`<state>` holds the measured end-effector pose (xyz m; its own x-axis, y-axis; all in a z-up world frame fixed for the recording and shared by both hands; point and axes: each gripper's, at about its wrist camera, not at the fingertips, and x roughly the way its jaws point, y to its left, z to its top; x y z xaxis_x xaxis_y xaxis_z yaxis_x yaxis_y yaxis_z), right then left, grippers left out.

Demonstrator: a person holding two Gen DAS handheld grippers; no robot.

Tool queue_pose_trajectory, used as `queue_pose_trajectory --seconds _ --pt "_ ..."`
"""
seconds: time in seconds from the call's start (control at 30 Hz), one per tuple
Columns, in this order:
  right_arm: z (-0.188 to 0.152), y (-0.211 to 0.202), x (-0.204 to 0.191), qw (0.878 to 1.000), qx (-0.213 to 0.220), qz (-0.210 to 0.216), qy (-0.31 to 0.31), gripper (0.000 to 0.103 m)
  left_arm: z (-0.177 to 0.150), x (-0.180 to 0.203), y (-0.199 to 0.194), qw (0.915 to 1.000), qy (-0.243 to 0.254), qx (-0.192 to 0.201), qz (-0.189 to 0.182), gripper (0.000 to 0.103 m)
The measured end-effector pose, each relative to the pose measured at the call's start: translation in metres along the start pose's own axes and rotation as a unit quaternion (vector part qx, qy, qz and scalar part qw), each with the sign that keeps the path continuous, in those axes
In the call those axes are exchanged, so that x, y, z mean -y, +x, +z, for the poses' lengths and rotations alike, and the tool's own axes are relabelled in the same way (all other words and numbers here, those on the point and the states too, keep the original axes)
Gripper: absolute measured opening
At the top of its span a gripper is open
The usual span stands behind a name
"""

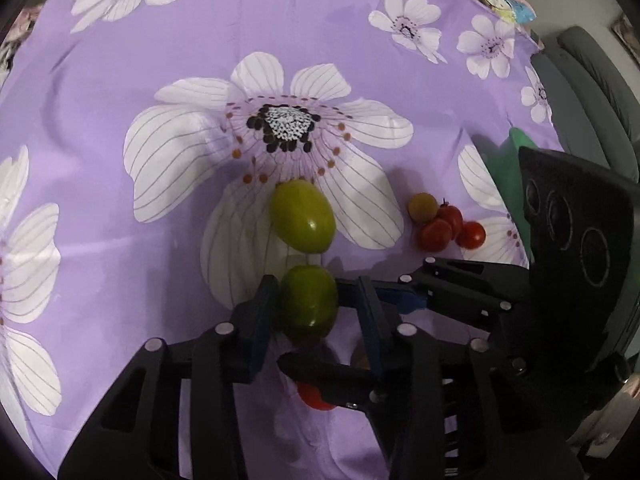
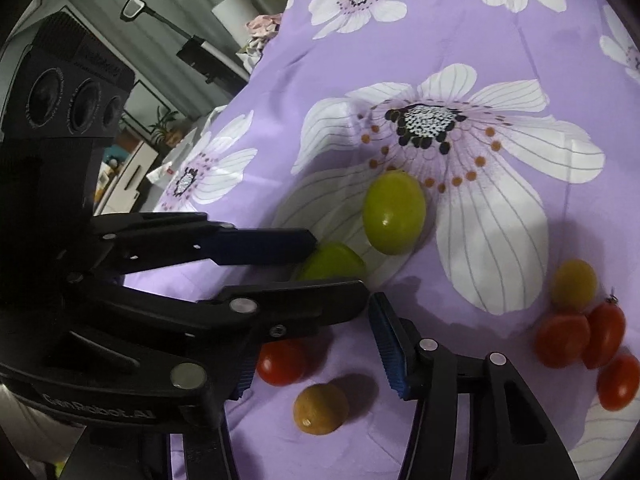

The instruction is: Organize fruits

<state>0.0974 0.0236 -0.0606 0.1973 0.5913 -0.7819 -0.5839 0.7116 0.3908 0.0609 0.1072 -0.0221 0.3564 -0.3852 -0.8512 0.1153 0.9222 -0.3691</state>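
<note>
Your left gripper [image 1: 308, 308] has its blue-padded fingers [image 1: 262, 320] pinching a green tomato [image 1: 309, 305] from both sides, the fruit low against the purple flowered cloth [image 1: 120, 160]. Your right gripper [image 2: 316, 356] stands with its fingers [image 2: 390, 344] spread: a red cherry tomato [image 2: 282, 362] and a small orange tomato [image 2: 320, 408] lie on the cloth between them, and neither pad touches either fruit. In the right wrist view your left gripper's arms cross in front of the right one's left finger. Just beyond the pinched fruit lies a second green tomato [image 1: 303, 215], close to it, on the white petals of the big printed flower. Off to the right sits a cluster of red cherry tomatoes [image 1: 448, 228] touching one another, with a yellow-orange tomato [image 1: 423, 207] at its far edge.
</note>
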Motion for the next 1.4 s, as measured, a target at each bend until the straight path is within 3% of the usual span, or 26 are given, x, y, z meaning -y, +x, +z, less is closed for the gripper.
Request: queue_pose_trajectory --seconds 0.03,0.1,0.17,0.43,0.67,0.9,1.4 --pt "0.002 0.0 0.0 1.0 -0.003 -0.003 -0.003 0.054 0.001 -0.003 0.001 1.0 -0.003 -0.006 0.0 0.03" --pt "0.005 0.003 0.002 1.0 -0.006 -0.006 -0.006 0.052 0.003 -0.006 0.0 0.9998 -0.011 -0.012 -0.007 0.031" --pt "0.005 0.003 0.006 1.0 -0.003 -0.014 -0.008 0.041 0.002 -0.006 -0.001 0.9998 -0.013 -0.012 -0.008 0.031" --pt "0.001 0.0 -0.003 0.998 0.003 -0.054 -0.035 0.04 -0.004 -0.008 -0.006 0.999 -0.031 0.011 -0.031 0.031" --pt "-0.009 -0.026 -0.018 0.993 0.042 -0.097 -0.059 0.04 -0.015 0.015 -0.024 0.9972 -0.019 0.047 -0.054 0.031" --pt "-0.019 -0.055 -0.02 0.99 0.067 -0.111 -0.058 0.04 -0.02 0.044 -0.033 0.9958 -0.007 0.071 -0.057 0.031" --pt "-0.046 -0.097 -0.015 0.986 0.108 -0.122 -0.042 0.04 -0.022 0.096 -0.037 0.9949 0.019 0.083 -0.054 0.031"
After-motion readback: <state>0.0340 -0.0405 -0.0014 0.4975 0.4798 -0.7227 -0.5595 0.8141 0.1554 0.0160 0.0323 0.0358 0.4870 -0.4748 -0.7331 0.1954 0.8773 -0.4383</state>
